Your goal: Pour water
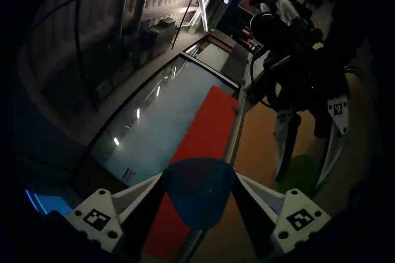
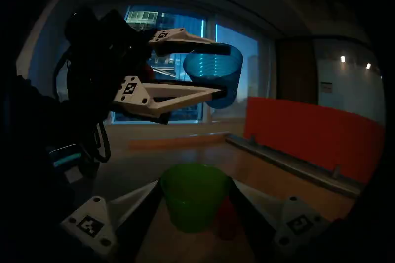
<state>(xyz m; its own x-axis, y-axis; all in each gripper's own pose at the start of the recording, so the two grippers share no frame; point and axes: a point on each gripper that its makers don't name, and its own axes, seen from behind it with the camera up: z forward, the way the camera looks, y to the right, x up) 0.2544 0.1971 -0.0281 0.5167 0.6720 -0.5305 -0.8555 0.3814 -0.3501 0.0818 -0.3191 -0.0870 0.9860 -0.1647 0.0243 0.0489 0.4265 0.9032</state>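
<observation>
Presently, left gripper view: left gripper [image 1: 198,183] clamping blue cup [image 1: 200,201] between both fingers, holding it aloft, judged water source. Right gripper view: right gripper [image 2: 195,186] gripping green cup [image 2: 193,208] low over tabletop [image 2: 256,164], probably steadying receiver; blue cup hanging above, upright, pour not yet begun.

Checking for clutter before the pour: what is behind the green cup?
A red object pokes out behind the green cup, at its right edge. The cup and a finger of the right gripper cover most of it, so what it is cannot be told.
</observation>
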